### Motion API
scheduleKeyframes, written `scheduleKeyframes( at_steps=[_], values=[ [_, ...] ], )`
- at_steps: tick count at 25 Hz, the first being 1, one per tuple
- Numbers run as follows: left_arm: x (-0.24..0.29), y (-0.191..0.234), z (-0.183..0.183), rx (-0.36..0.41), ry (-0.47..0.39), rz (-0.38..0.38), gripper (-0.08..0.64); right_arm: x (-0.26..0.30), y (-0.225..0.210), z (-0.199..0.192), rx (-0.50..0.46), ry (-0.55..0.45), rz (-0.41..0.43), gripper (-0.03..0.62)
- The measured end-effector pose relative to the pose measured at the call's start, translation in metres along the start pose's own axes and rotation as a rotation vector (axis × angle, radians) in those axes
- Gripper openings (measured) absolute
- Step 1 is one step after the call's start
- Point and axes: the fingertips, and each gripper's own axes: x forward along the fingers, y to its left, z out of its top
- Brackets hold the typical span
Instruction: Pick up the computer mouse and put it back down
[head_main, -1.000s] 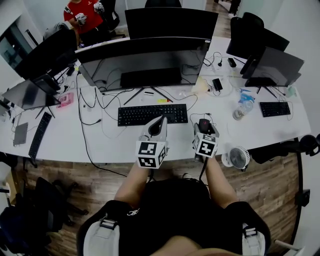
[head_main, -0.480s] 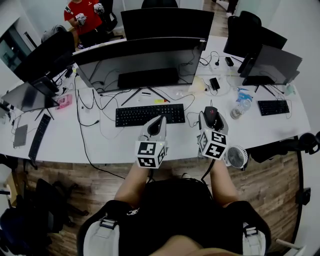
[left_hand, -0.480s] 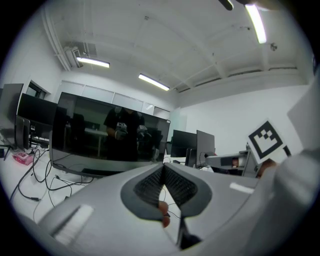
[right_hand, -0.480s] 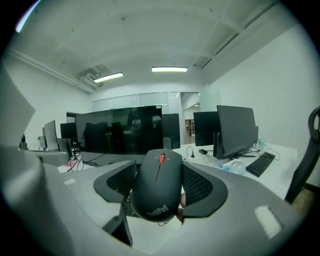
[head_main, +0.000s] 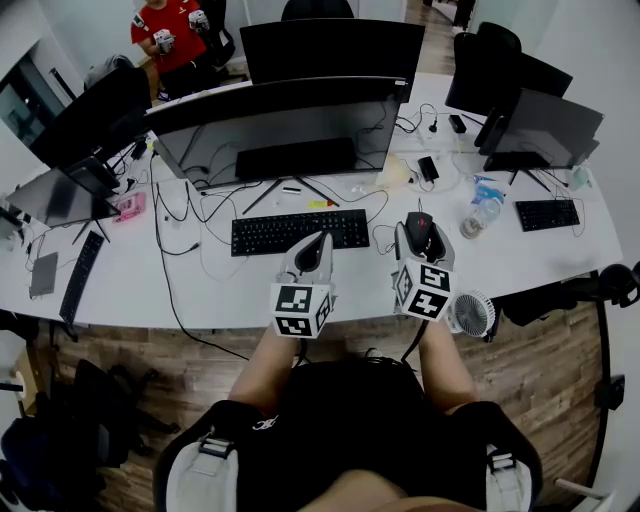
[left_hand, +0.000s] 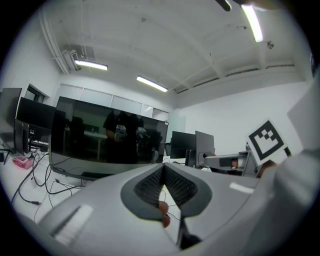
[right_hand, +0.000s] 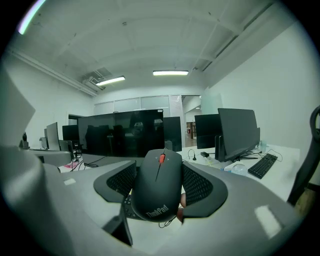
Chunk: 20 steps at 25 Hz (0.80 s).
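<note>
While the right gripper (head_main: 418, 236) pinches the computer mouse (right_hand: 156, 186) between its jaws, the mouse hangs over the desk (head_main: 225, 288), just right of the keyboard (head_main: 300, 230). The left gripper (left_hand: 162, 181) has its jaws pressed together, empty.

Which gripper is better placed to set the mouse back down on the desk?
Right. The right gripper is shut on the black mouse, just right of the keyboard, so it likely only needs lowering to the desk. The left gripper is shut and empty near the keyboard's front edge.
</note>
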Motion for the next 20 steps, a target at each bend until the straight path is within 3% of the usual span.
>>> scheduleKeyframes(
  at_steps=[8,20],
  values=[
    [-0.003,0.003,0.001,0.009,-0.004,0.011,0.049,0.022,0.003,-0.064,-0.009,0.117,0.014,0.295],
    [-0.015,0.013,-0.001,0.012,0.001,0.046,0.049,0.054,0.015,-0.232,-0.029,0.466,0.049,0.295]
  ],
)
